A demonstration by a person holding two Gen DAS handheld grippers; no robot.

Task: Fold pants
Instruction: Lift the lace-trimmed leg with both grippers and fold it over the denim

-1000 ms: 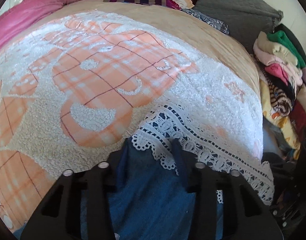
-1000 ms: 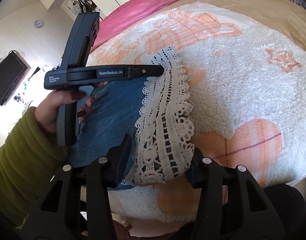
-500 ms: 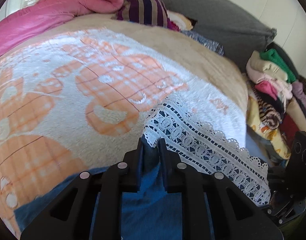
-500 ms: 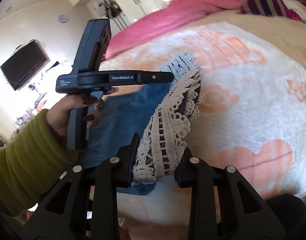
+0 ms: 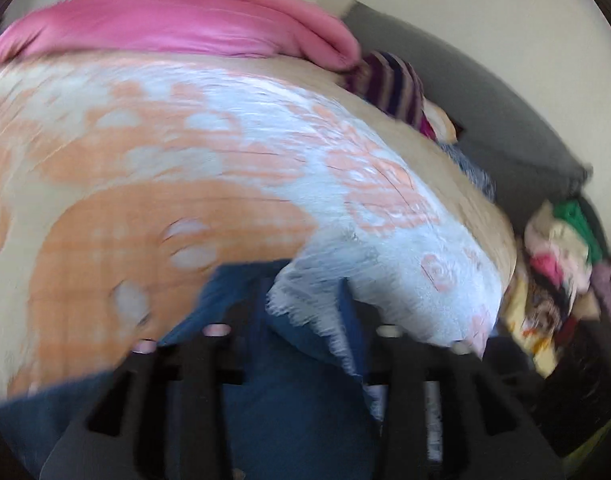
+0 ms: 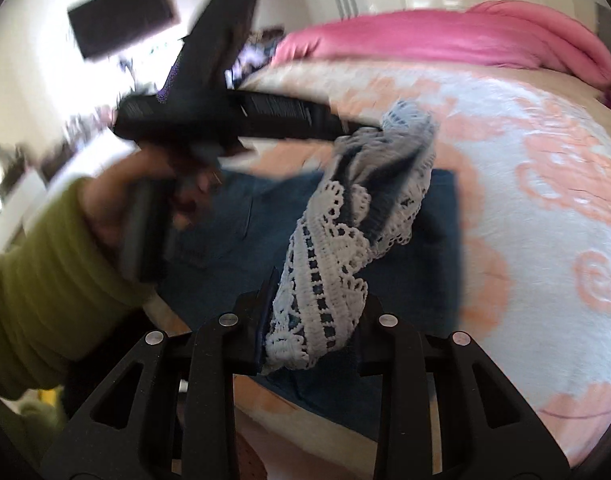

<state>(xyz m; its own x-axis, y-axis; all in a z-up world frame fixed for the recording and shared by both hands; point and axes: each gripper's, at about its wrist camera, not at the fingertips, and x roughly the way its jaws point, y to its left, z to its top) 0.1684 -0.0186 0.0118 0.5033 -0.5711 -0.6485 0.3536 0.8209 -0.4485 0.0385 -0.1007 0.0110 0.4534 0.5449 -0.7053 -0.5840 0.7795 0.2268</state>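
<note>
I have the blue denim pants with the white lace hem (image 6: pixel 325 280) lifted off the fluffy peach-and-white blanket (image 6: pixel 545 184) near its front edge. My right gripper (image 6: pixel 309 336) is clamped on one lace end, my left gripper (image 6: pixel 369 128) pinches the other. I judge I'm mid-fold; next I must carry the limp, openwork hem across the flat denim and lay it square.

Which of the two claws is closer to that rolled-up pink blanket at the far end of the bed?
Left, I'd judge. The left claw grips the lace hem at its farther end, toward the pink blanket. The right claw pinches the nearer end.
</note>
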